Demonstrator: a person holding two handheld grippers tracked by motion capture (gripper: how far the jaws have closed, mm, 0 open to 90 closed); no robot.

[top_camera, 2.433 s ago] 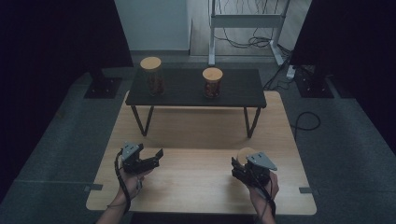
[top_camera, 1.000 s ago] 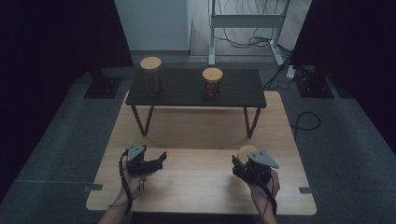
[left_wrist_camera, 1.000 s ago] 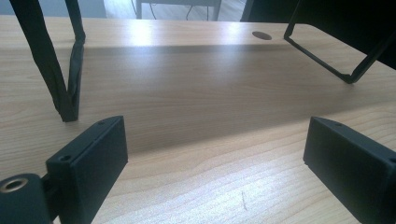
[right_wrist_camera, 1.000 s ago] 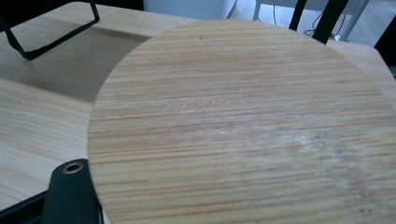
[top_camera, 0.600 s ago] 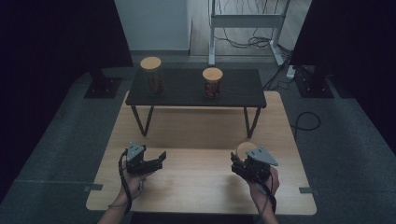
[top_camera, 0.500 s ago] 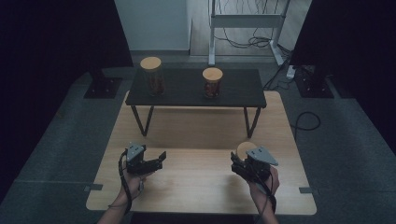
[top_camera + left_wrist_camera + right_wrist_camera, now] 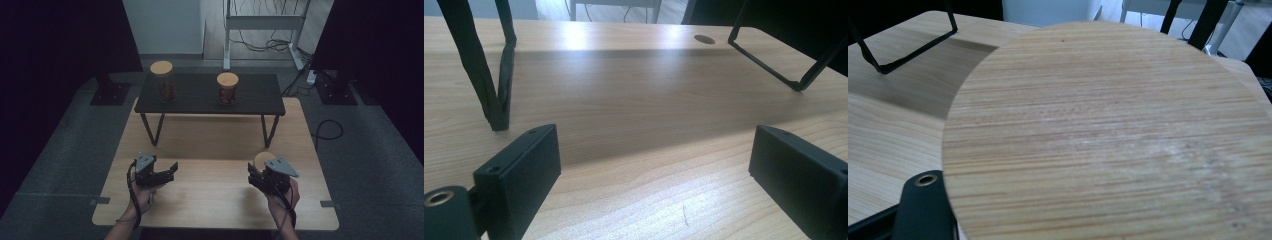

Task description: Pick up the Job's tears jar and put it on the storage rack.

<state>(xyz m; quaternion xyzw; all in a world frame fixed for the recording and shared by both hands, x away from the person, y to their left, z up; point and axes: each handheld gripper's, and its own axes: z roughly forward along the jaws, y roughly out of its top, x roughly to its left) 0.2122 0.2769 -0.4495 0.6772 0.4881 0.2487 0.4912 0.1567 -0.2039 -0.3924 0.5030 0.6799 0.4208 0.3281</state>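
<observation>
Right claw (image 7: 257, 175) pinching round wooden lid (image 7: 1108, 135); left claw (image 7: 170, 169) spread, idle on desk (image 7: 215, 195). Keep lid level; carry toward 12 o'clock shelf (image 7: 200, 97).

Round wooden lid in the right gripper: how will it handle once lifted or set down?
Wooden lid looks stiff, a flat bamboo-grained disc, so it shouldn't flex. Probably light, being thin. Set on edge it could roll; the smooth face may slip in the right gripper.

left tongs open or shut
Open: the left tongs stand wide apart in the left gripper view, with bare table between them.
</observation>
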